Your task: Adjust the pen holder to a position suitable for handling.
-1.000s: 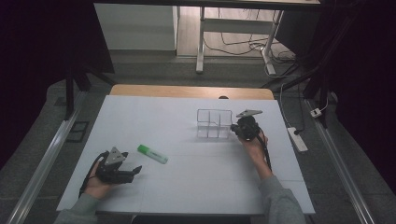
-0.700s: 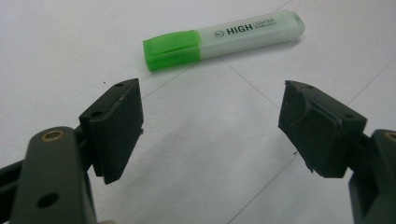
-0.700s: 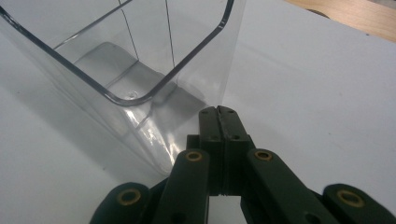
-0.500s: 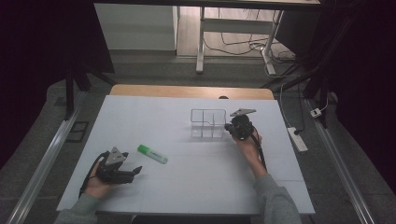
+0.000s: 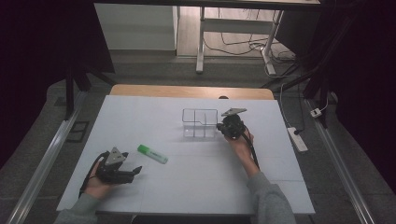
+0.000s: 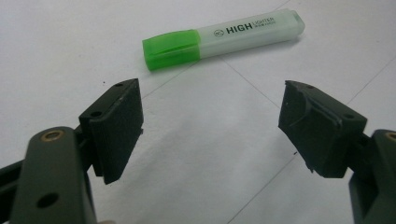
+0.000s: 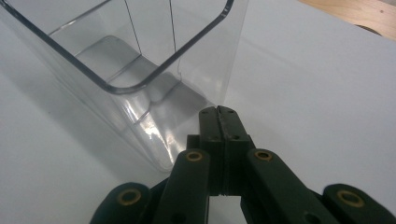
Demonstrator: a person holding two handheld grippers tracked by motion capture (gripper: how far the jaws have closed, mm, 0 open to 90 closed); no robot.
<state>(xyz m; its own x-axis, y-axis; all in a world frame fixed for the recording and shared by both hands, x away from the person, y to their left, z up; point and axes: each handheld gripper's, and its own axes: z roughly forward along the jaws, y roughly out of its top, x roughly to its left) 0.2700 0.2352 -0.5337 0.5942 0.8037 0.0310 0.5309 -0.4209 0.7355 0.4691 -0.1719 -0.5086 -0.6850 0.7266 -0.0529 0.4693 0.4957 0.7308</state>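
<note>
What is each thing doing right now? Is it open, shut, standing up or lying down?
Green highlighter: lying flat on the table, cap on, not held.
Clear plastic organiser: standing upright, compartments empty as far as they show.
Left gripper: jaws wide open, nothing between them, just short of the highlighter.
Right gripper: jaws shut together, tips against the organiser's wall.

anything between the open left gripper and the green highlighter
Nothing: in the left gripper view, bare white table separates the left gripper from the green capped highlighter pen.
</note>
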